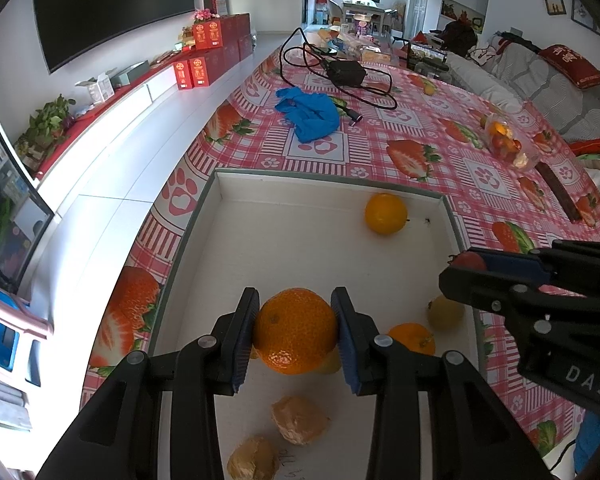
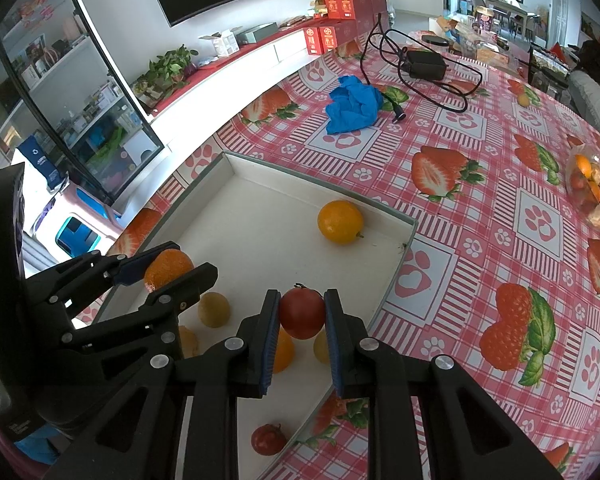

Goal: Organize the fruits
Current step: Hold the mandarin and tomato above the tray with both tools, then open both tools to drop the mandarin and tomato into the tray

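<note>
Clamped over the white tray (image 1: 220,216): one mandarin (image 1: 295,330) in left gripper (image 1: 296,334), one red tomato (image 2: 302,312) in right gripper (image 2: 301,314); one orange (image 1: 385,213) near far edge.

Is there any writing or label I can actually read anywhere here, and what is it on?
"DAS": pale letters, cut off by the frame edge, on the black plastic body of the right gripper.
Red gift boxes by the wall: gold label panels, too small to read.
White tray floor: dark handwritten marks, illegible.
</note>
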`<state>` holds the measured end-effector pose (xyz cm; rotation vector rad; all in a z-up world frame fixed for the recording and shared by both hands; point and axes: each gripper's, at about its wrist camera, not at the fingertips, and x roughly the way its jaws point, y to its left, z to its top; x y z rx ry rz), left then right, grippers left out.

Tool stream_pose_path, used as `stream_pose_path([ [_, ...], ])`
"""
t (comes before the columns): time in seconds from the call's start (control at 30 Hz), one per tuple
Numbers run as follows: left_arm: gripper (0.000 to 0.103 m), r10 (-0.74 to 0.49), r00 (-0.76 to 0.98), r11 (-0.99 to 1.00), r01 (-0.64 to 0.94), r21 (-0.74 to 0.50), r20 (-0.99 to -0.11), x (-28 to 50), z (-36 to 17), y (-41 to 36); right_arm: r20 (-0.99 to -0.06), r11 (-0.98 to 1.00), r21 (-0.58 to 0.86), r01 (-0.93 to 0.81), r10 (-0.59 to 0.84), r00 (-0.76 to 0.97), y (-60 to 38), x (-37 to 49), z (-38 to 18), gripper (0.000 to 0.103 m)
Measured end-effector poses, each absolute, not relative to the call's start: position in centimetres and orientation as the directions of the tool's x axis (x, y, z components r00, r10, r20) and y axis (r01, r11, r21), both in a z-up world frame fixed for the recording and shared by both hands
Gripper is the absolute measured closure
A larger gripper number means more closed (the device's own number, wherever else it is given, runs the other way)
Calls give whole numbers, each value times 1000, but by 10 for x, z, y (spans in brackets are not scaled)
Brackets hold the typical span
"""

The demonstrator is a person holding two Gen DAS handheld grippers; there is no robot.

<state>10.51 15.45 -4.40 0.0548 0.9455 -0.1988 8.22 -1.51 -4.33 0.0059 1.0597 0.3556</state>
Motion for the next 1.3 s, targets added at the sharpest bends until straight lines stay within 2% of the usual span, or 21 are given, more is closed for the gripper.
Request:
stream_pose_path([
  [1.3,62,-101,537,984,181,-3,-837,113,-56,175,-870,948,178,-264,277,408,-14,105,-61,80],
])
